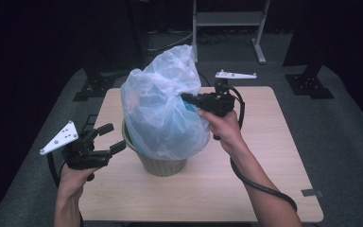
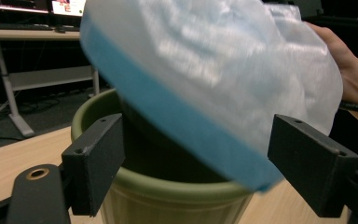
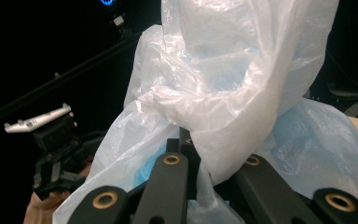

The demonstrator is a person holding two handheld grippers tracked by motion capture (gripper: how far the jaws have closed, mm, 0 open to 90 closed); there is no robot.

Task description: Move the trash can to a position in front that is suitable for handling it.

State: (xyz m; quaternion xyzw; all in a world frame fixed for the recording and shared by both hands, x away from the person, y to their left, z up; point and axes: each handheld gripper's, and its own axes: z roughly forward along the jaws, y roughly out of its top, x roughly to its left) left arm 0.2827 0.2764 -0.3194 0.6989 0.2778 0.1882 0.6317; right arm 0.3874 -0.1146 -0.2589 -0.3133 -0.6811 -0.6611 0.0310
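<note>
My right gripper point(image 1: 189, 98) has its fingers clenched on the translucent pale-blue plastic bag point(image 1: 163, 109), which drapes over the round olive-green plastic bin point(image 1: 163, 163) mid-counter point(image 1: 264, 156); my left gripper point(image 1: 111, 139) sits just beside the bin's left rim, fingers released, nothing pinched.

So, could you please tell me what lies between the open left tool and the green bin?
Nothing: in the high view, bare table separates the left tool from the bin.
</note>
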